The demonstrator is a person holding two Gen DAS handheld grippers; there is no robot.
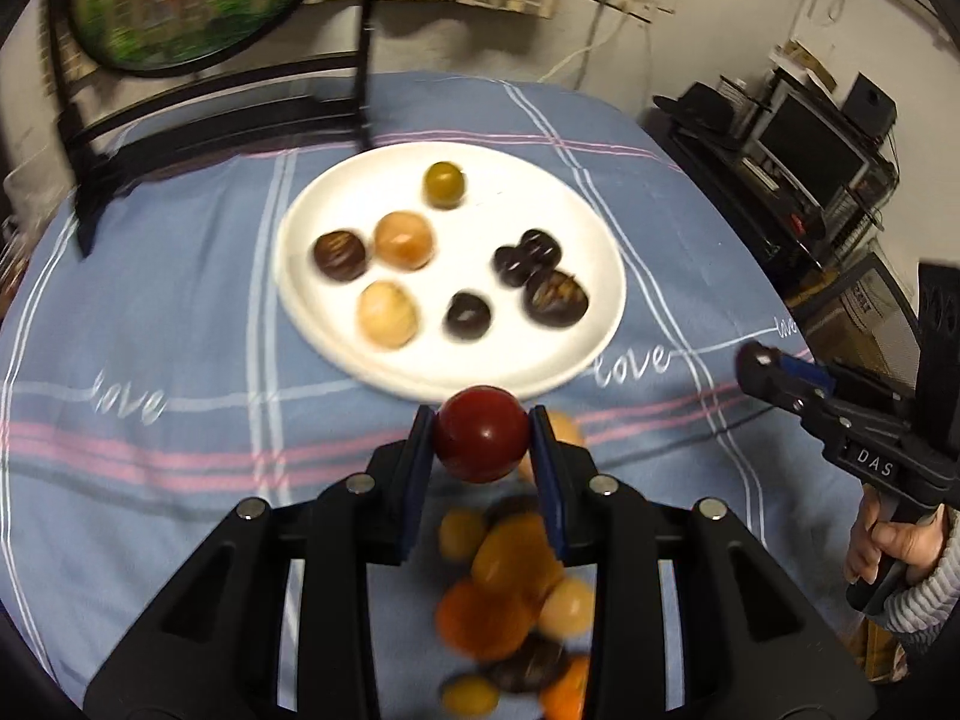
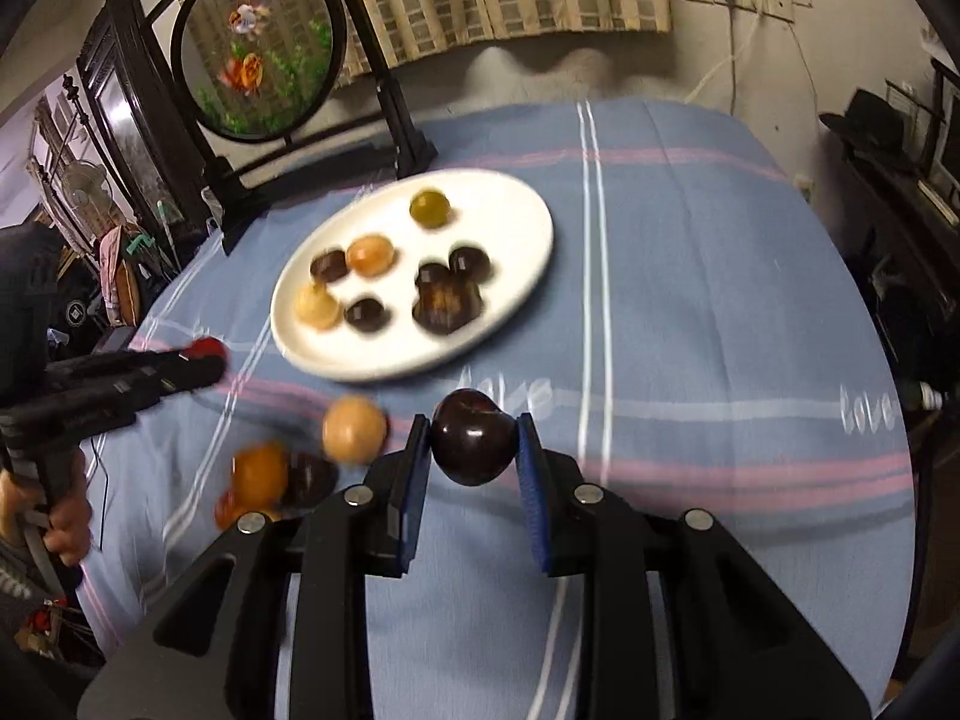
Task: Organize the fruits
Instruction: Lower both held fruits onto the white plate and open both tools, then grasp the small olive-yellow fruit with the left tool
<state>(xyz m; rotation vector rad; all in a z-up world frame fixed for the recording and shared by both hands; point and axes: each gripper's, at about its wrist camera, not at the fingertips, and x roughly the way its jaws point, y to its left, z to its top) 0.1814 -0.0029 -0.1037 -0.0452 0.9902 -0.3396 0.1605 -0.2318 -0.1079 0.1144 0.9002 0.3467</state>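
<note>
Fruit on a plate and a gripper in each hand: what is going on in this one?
A person is sorting small fruits from a loose pile on the blue cloth onto a white plate. The left hand-held gripper is shut on a red fruit, and the right hand-held gripper is shut on a dark fruit. Both are held short of the plate, which already carries eight fruits, pale, dark and one green.
</note>
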